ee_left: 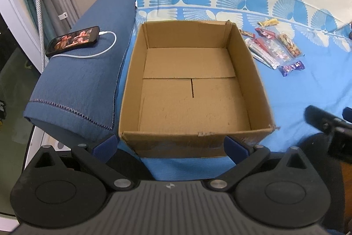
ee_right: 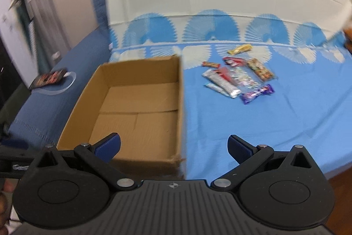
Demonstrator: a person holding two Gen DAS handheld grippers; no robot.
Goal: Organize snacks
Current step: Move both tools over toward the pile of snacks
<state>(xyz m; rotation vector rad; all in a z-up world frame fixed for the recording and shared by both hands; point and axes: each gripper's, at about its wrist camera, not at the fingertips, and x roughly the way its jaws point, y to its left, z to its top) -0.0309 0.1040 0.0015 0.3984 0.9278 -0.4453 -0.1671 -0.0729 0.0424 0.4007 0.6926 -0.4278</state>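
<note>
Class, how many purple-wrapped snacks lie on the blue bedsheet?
1. The purple-wrapped snack lies nearest the camera at the edge of the snack pile, right of the empty brown cardboard box. Overlapping packets could hide others.

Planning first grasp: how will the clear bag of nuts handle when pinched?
The bag of nuts looks like thin clear film, so probably floppy and a bit slippery. Loose contents may shift and sag. It lies flat on the bedsheet, so rolling is unlikely.
</note>
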